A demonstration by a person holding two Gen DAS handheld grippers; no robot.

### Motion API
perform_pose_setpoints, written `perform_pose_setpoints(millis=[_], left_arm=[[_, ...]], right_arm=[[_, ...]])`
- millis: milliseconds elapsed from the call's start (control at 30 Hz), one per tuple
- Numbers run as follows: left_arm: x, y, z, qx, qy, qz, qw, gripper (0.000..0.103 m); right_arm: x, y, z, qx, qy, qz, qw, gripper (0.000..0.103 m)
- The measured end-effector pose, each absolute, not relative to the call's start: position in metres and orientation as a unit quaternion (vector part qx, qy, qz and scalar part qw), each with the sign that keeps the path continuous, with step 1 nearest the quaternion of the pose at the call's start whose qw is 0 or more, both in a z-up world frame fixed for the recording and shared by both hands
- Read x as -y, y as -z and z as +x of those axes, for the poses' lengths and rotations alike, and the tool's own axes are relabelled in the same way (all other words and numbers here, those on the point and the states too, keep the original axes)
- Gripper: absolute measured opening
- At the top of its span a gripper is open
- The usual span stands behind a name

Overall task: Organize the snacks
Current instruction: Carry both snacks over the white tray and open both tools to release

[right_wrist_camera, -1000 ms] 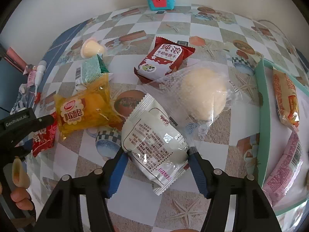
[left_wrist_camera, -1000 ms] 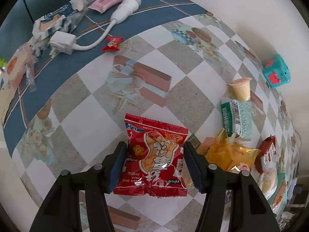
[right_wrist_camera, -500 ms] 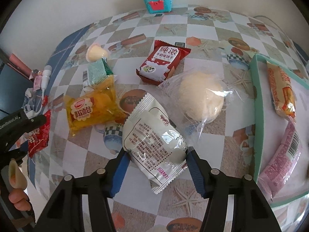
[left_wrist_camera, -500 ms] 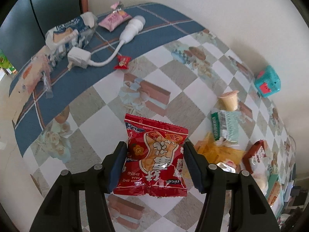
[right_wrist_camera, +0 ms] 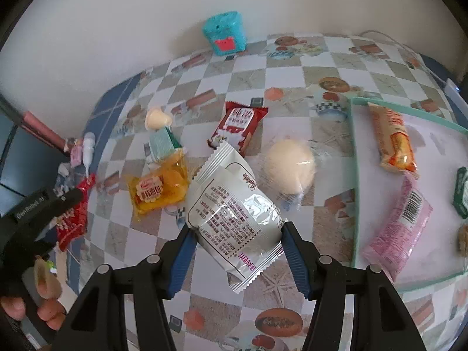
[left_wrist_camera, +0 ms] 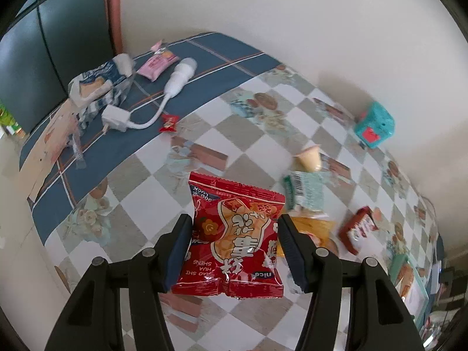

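My left gripper [left_wrist_camera: 235, 245] is shut on a red snack packet [left_wrist_camera: 234, 204], its pads pressing both side edges, and holds it in the air above the checkered tablecloth [left_wrist_camera: 140, 181]. My right gripper [right_wrist_camera: 238, 234] is shut on a silver-white packet [right_wrist_camera: 231, 199] with printed text, also lifted off the table. In the right wrist view the left gripper [right_wrist_camera: 44, 204] shows at the far left with the red packet [right_wrist_camera: 73, 219] and a person's hand [right_wrist_camera: 29, 301] behind it. A teal-rimmed tray [right_wrist_camera: 355, 175] lies to the right.
The tray holds an orange packet [right_wrist_camera: 392, 143], a pink one [right_wrist_camera: 400, 228] and a green one [right_wrist_camera: 460, 196]. A yellow packet [right_wrist_camera: 159, 188], a wrapped bun [right_wrist_camera: 288, 166], a red-brown packet [right_wrist_camera: 238, 127], a jelly cup [right_wrist_camera: 156, 118] and a teal box [right_wrist_camera: 225, 32] are on the table. A white charger [left_wrist_camera: 117, 115] lies far left.
Both grippers have risen with their packets still held, so the table and the snacks on it look smaller and farther away. The tray has come further into the right wrist view.
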State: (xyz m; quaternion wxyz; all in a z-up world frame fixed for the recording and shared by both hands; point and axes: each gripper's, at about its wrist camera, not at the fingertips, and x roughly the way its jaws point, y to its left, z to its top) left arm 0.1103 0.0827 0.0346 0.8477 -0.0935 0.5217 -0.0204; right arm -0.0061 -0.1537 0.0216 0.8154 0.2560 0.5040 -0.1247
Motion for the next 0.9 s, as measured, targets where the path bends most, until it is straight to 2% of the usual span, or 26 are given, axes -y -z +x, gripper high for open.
perform_pose_setpoints(millis=[900], left_arm=[[0.056,-0.05,0.048,-0.511,0.153,0.019,0.846,0.062]], right_arm=[[0.319,-0.046,-0.106,-0.423,0.371,0.349,0.749,0.063]])
